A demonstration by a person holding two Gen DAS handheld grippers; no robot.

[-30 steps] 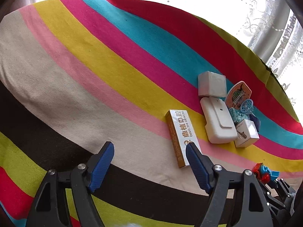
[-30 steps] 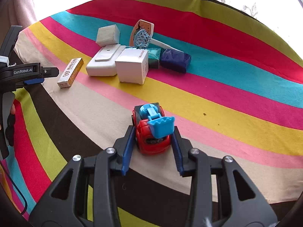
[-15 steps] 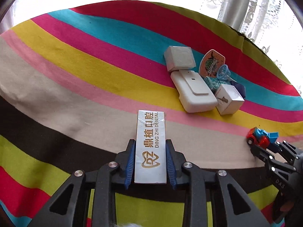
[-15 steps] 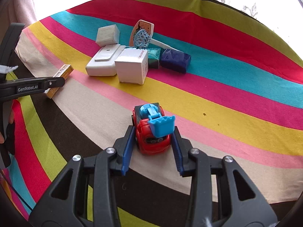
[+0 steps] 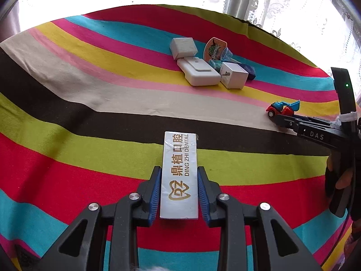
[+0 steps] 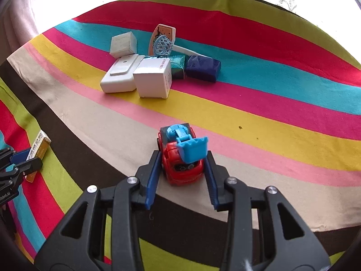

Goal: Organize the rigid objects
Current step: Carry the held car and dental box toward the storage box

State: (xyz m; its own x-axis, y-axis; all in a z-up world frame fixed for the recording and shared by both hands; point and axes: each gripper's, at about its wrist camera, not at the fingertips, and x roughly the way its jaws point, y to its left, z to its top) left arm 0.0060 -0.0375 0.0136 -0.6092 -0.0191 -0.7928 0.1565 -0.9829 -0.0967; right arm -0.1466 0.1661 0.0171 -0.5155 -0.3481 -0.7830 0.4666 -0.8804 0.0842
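My left gripper point(image 5: 179, 189) is shut on a long silver dental box point(image 5: 179, 171) with gold print, held over the striped cloth; the box also shows at the left edge of the right wrist view point(image 6: 37, 150). My right gripper point(image 6: 181, 176) is shut on a red toy truck point(image 6: 181, 158) with a blue scoop, which rests on the cloth. The truck also shows in the left wrist view point(image 5: 283, 108), at the right gripper's tips.
A cluster lies on the striped cloth point(image 6: 248, 103) farther back: a white flat case point(image 6: 119, 74), a white cube box point(image 6: 153, 79), a grey box point(image 6: 123, 43), a dark blue block point(image 6: 202, 67), a teal block point(image 6: 178, 65), a basketball card point(image 6: 163, 33). Curtains hang behind.
My left gripper closed on the dental box, then drew it back toward the near side, away from the cluster. My right gripper has stayed shut on the truck.
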